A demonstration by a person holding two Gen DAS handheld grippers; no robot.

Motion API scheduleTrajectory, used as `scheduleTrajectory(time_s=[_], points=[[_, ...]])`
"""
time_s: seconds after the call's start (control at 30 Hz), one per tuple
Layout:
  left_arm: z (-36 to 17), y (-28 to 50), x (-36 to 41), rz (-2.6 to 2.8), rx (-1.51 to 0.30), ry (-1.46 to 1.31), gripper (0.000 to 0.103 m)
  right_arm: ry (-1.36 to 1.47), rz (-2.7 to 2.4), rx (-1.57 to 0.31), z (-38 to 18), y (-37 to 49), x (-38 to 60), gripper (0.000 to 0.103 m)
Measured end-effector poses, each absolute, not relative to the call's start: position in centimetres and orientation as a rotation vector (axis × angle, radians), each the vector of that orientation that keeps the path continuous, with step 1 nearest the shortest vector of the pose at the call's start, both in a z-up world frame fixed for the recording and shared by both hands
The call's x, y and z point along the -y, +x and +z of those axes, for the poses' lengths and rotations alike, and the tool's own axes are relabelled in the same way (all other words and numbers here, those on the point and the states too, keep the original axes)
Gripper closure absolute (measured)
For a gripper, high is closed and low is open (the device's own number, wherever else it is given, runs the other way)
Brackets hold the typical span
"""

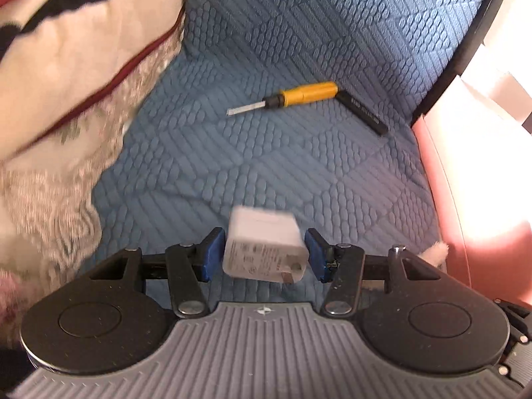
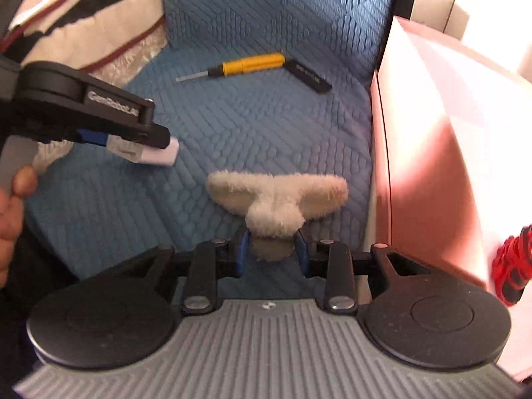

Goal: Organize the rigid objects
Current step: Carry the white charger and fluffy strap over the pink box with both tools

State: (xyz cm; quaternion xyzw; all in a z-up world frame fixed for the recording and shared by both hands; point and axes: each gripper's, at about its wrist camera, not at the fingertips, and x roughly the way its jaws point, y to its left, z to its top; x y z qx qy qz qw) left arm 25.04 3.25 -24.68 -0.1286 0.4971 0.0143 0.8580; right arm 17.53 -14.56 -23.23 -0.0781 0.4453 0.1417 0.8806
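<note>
Two tongs work over a blue quilted seat (image 1: 266,166). Left tongs (image 1: 265,252) clamp a white charger (image 1: 262,246) near the left cushion (image 1: 66,83). Far center lies a yellow screwdriver (image 1: 299,96). Right tongs (image 2: 273,252) clamp a fluffy cream toy (image 2: 276,196) beside a pink box (image 2: 432,166).

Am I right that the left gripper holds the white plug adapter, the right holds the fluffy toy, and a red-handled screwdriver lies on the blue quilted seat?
Not quite: the screwdriver handle is yellow, as both wrist views show. The white plug adapter, fluffy cream toy and blue quilted seat are as stated.
</note>
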Motion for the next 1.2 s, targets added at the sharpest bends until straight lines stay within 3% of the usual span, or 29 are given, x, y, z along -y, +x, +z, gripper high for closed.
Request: scheduleTrajectory(time_s=[0.3, 0.37, 0.43, 0.5, 0.67, 0.8, 1.2], points=[[-25.0, 24.0, -3.5, 0.037, -1.079, -0.299, 0.043, -0.102, 0.312, -0.963, -23.7, 18.1, 15.3, 0.067], [-25.1, 24.0, -3.4, 0.040, -1.082, -0.289, 0.043, -0.094, 0.315, -0.963, -23.7, 18.3, 15.3, 0.059], [-25.2, 24.1, -3.3, 0.041, -1.081, -0.284, 0.039, -0.088, 0.317, -0.959, -23.7, 18.4, 15.3, 0.043], [-25.2, 24.2, -3.3, 0.039, -1.081, -0.285, 0.039, -0.073, 0.323, -0.956, -23.7, 18.5, 15.3, 0.041], [-25.5, 24.4, -3.4, 0.044, -1.086, -0.284, 0.039, -0.048, 0.325, -0.944, -23.6, 19.0, 15.4, 0.043], [-25.6, 24.5, -3.4, 0.046, -1.084, -0.279, 0.039, -0.066, 0.308, -0.944, -24.0, 19.9, 15.2, 0.068], [-26.2, 25.4, -2.8, 0.051, -1.079, -0.219, 0.039, -0.107, 0.258, -0.922, -24.1, 19.8, 14.2, 0.069]])
